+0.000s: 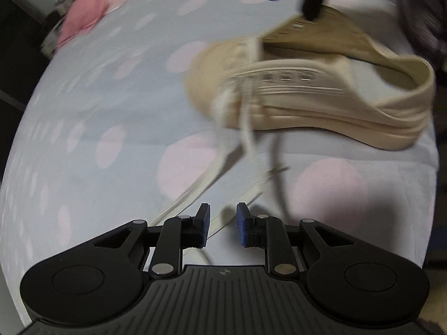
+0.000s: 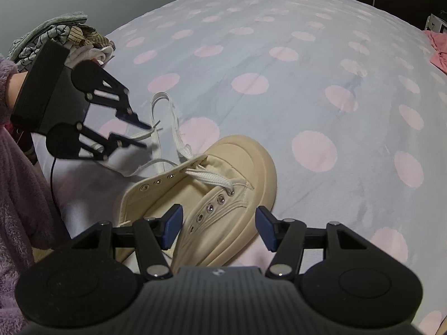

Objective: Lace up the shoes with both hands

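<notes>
A cream canvas shoe (image 2: 237,156) lies on the dotted bedsheet (image 2: 307,69), toe pointing away in the right wrist view. Its white lace (image 2: 173,122) crosses the front eyelets and trails off to the left. My right gripper (image 2: 219,229) is open, its pads straddling the shoe's right eyelet flap and sole without visibly pressing. My left gripper (image 2: 145,135) hovers left of the shoe with the lace end between its fingertips. In the left wrist view the left gripper (image 1: 223,226) shows a narrow gap, and the lace (image 1: 223,150) runs under its left pad. The shoe (image 1: 307,106) is blurred there.
A pile of folded clothes (image 2: 64,33) sits at the far left of the bed. A pink cloth (image 2: 438,53) lies at the bed's right edge. A fuzzy purple sleeve (image 2: 16,195) fills the left border. Dark furniture stands beyond the bed.
</notes>
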